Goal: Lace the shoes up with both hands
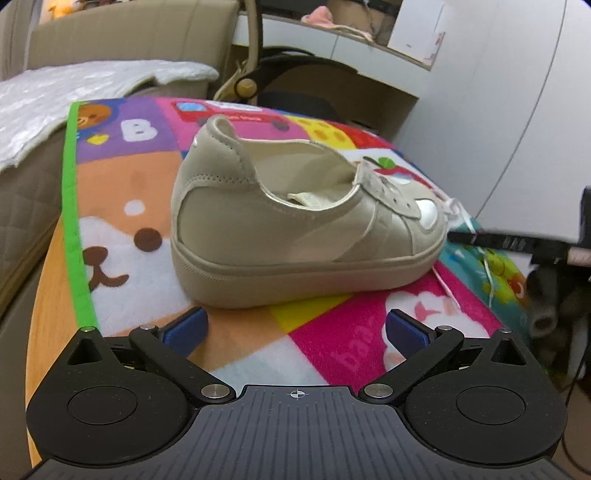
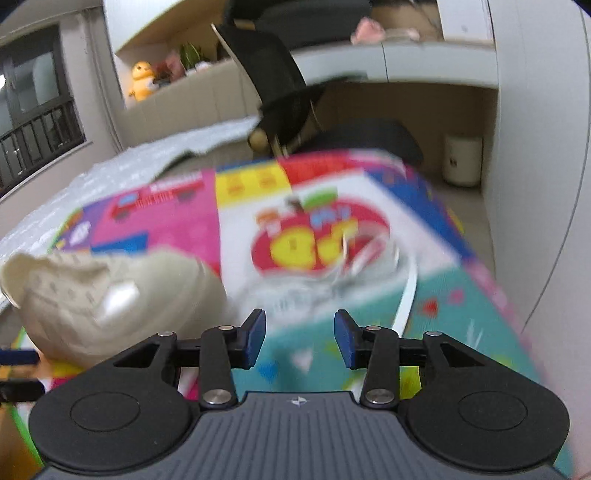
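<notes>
left gripper (image 1: pixel 295 328) low behind shoe (image 1: pixel 295 229) heel, jaws wide apart | right gripper (image 2: pixel 300 338) over mat (image 2: pixel 436 295), jaws parted, empty

A lived-in home room, likely a bedroom or study, is shown. A padded beige headboard (image 1: pixel 129 33) and a white quilt (image 1: pixel 74 88) are seen beside a table covered by a bright children's alphabet mat (image 1: pixel 122 155). A black office chair (image 2: pixel 280 88) is drawn up to a built-in desk (image 2: pixel 406 62), and a yellow plush toy (image 2: pixel 142 79) is perched by a barred window (image 2: pixel 37 129).
</notes>
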Motion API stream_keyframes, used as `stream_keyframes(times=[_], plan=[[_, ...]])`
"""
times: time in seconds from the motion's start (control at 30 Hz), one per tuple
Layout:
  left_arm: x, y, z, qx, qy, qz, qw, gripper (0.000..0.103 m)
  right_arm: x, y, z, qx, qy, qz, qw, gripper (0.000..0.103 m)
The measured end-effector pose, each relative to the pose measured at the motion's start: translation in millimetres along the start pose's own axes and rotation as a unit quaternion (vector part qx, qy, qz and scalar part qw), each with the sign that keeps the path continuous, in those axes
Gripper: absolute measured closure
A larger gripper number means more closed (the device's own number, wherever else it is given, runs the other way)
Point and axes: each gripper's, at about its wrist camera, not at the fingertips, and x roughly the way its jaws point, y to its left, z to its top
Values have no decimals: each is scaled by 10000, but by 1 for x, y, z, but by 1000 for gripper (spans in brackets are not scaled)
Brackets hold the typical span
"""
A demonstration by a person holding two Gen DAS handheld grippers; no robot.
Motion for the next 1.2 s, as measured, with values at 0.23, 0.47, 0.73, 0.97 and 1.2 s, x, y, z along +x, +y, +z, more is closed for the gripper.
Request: stream_keyframes(times=[0.23,0.47,0.73,0.97,1.2], plan=[[-4,-29,-22,811,193,416,9956,0,-14,-10,-11,469,17,373,9982,59],[-41,-28,-39,193,455,29,9988,0,-51,-1,-39,146,97,635,9978,59],[-81,-13,-47,-370,194,-11,9991,0,-90,29,-66,-827,266,338,9956,59],[-72,26,-23,-810,-20,897,9927,0,-93,24,-67,-527,257,502,9970,48],[-64,39,-26,-1057,74,848,9907,0,-95,20,-71,-376,201,644,9970,43]])
